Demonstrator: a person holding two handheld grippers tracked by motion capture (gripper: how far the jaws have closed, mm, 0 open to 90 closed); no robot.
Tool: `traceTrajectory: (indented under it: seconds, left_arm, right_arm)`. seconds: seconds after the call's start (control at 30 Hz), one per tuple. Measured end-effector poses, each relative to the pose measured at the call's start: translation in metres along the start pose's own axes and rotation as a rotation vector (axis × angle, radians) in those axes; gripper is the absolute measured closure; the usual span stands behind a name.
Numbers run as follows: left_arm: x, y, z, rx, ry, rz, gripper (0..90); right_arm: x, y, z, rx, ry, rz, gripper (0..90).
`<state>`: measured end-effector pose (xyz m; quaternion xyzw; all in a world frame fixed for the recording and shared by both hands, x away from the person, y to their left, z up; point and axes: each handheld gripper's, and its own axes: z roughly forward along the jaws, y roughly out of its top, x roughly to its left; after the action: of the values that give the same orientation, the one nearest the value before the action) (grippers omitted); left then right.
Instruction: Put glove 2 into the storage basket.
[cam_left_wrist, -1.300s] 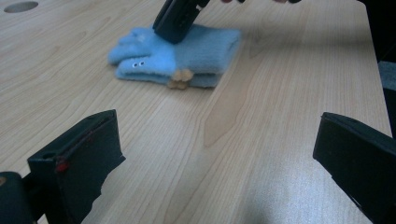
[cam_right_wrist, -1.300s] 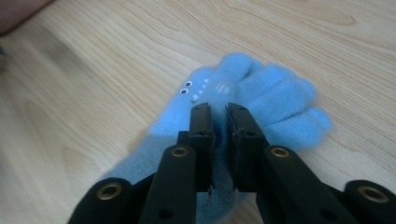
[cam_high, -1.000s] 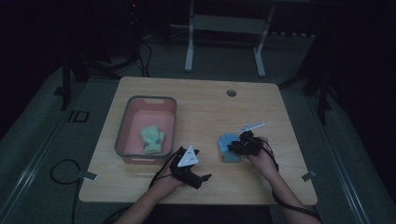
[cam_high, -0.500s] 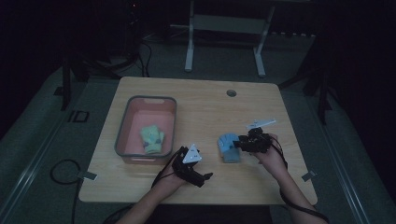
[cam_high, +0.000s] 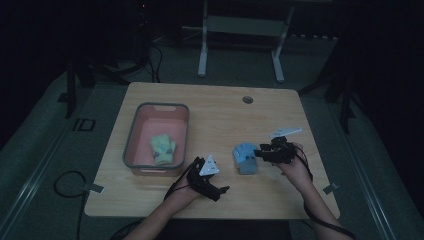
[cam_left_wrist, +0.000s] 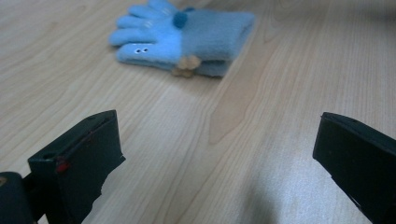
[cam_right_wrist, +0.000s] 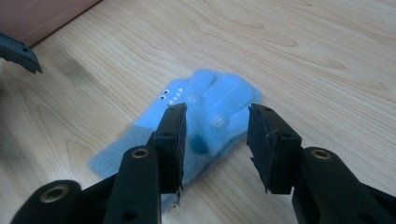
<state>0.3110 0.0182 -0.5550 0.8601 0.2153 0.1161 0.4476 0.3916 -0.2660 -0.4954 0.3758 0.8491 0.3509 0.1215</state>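
Note:
A folded pair of blue gloves (cam_high: 245, 158) (cam_left_wrist: 187, 35) (cam_right_wrist: 212, 99) lies flat on the wooden table (cam_high: 220, 117), right of centre. My right gripper (cam_high: 263, 152) (cam_right_wrist: 217, 112) hovers just above its cuff end. Its jaws have just been opening and now stand apart, pressing on nothing. My left gripper (cam_high: 216, 182) (cam_left_wrist: 219, 126) rests low near the table's front. It faces the gloves from a short way off, its jaws wide apart with only bare wood between them. A green glove (cam_high: 162, 148) lies inside the pink bin (cam_high: 131, 140).
The pink bin with a grey rim stands at the table's left, and its corner (cam_right_wrist: 46, 14) appears in the right gripper view. A round cable hole (cam_high: 247, 99) sits near the far edge. A metal stand (cam_high: 240, 30) rises beyond the table.
The right gripper has lifted and drawn slightly right, off the blue gloves, and its jaws have spread. The gloves stay on the table. The left gripper has kept still.

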Motion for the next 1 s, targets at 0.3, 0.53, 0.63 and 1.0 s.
traceTrajectory:
  seconds: [0.3,0.53,0.63,1.0]
  left_arm:
    - [-0.004,0.012,0.011,0.017,-0.024,0.078,6.4]
    - [-0.006,0.034,0.025,-0.014,-0.064,0.153,14.8]
    - [-0.007,0.043,0.032,-0.029,-0.069,0.178,19.0]
    - [-0.003,0.058,0.063,-0.005,-0.061,0.279,34.1]
  right_arm:
    - [-0.01,0.0,-0.006,-0.015,-0.01,0.012,56.2]
    - [-0.021,-0.001,-0.006,-0.026,0.001,0.024,53.6]
    - [-0.025,0.0,-0.005,-0.034,0.013,0.035,51.7]
    - [-0.035,0.004,0.008,-0.037,0.037,0.091,49.7]
